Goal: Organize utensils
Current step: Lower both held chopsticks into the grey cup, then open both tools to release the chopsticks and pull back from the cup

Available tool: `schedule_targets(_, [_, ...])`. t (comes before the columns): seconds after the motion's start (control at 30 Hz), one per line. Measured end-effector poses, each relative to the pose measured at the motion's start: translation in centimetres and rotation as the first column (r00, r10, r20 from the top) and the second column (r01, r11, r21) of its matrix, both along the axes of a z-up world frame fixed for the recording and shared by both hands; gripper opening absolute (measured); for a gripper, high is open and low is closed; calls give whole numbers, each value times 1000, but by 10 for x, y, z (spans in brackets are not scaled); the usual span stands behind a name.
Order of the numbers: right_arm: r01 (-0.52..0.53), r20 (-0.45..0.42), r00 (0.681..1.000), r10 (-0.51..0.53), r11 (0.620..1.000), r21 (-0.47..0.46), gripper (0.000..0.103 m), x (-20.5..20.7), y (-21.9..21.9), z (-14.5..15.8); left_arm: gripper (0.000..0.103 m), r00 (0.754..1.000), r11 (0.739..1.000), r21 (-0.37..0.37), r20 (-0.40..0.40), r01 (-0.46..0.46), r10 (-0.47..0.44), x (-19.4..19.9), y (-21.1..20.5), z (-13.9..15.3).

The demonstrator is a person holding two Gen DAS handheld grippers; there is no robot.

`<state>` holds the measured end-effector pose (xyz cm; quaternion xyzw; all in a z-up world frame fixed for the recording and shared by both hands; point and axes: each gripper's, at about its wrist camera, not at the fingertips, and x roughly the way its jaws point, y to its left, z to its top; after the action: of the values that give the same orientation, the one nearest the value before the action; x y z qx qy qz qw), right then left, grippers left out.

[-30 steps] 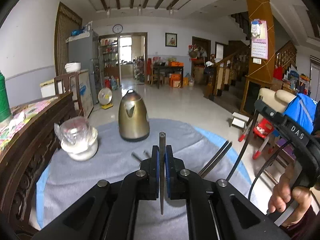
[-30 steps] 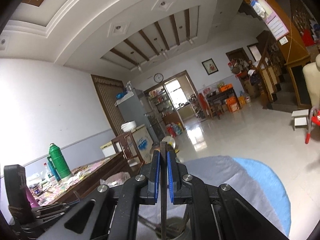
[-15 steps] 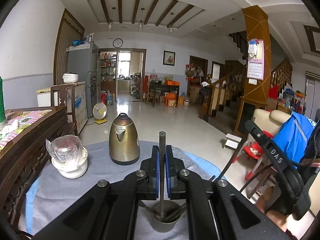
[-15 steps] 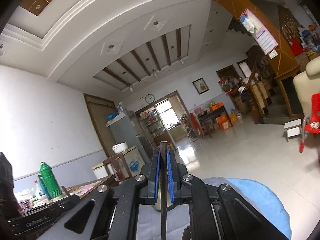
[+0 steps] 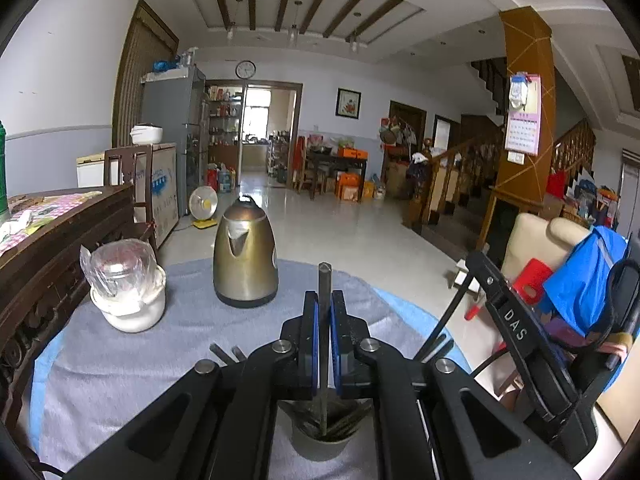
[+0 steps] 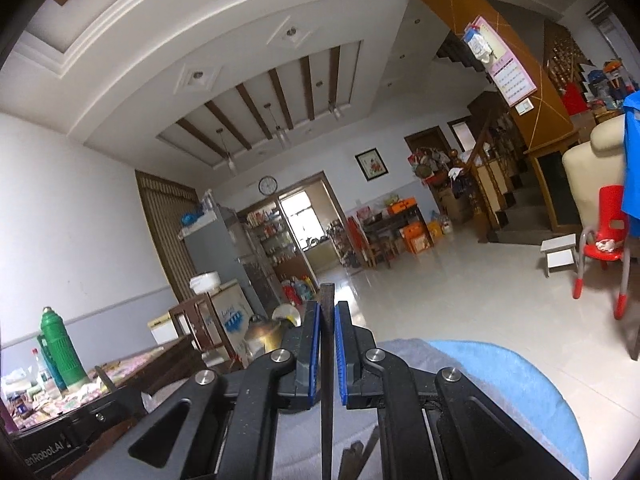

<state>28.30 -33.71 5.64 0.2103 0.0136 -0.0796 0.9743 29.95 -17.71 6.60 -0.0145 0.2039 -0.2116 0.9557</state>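
Note:
In the left wrist view my left gripper [image 5: 324, 300] is shut on a dark chopstick [image 5: 324, 276] held upright. Its lower end reaches down into a grey cup [image 5: 320, 446] that holds several more dark chopsticks. Two loose chopstick ends [image 5: 228, 352] lie on the grey cloth just left of the gripper. My right gripper [image 6: 327, 308] is shut on another dark chopstick [image 6: 327, 420], also upright, and points level over the table. Dark stick ends [image 6: 360, 452] show below it. The right gripper's black body [image 5: 516, 332] stands at the right of the left wrist view, with long dark sticks [image 5: 442, 330] beside it.
A brass-coloured kettle [image 5: 245, 256] stands at the middle back of the round table's grey cloth [image 5: 120, 368]. A plastic-wrapped jar on a white bowl [image 5: 126, 292] sits at the left. A dark wooden sideboard [image 5: 48, 264] borders the left; a red chair [image 6: 604, 248] and tiled floor lie to the right.
The left view has pulled back, so the cup now shows under the held chopstick. The right view has tipped down from the ceiling toward the room. Both grippers stay shut on their sticks.

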Motion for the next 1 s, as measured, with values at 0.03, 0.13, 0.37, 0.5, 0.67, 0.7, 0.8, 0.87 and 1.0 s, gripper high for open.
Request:
schedule_targets(0.03, [-2, -1, 1000, 2, 1000, -1, 8, -1, -1, -1, 6, 1000, 1000, 2, -5, 2, -2, -1, -1, -2])
schedule_targets(0.13, [-15, -7, 1000, 15, 1000, -4, 8, -3, -2, -1, 6, 1000, 1000, 3, -26, 4, -4, 0, -2, -5])
schedule_targets(0.37, [-109, -63, 992, 109, 994, 2, 8, -1, -2, -7, 6, 998, 1000, 16, -58, 15, -14, -9, 2, -9])
schedule_targets(0.5, [-187, -106, 977, 185, 982, -4, 9, 0, -1, -12, 8, 997, 999, 42, -70, 21, -18, -19, 9, -7])
schedule_targets(0.67, [-239, -128, 963, 236, 971, -15, 10, -8, -1, -15, 55, 998, 997, 82, -62, -9, 15, -41, 25, -5])
schedule_targets(0.7, [-246, -126, 962, 243, 969, -11, 10, -11, -2, -14, 62, 998, 996, 86, -58, -18, 23, -47, 29, -5])
schedule_targets(0.8, [-255, -111, 960, 258, 966, 40, 23, -24, -11, -12, 76, 997, 992, 125, -72, -26, 35, -58, 37, -9])
schedule_targets(0.87, [-253, -89, 961, 260, 964, 81, 51, -36, -19, -13, 79, 994, 987, 159, -97, -36, 52, -64, 40, -15])
schedule_targets(1.0, [-251, -68, 963, 260, 961, 120, 68, -60, -20, -17, 80, 985, 966, 244, -121, -88, 120, -77, 40, -29])
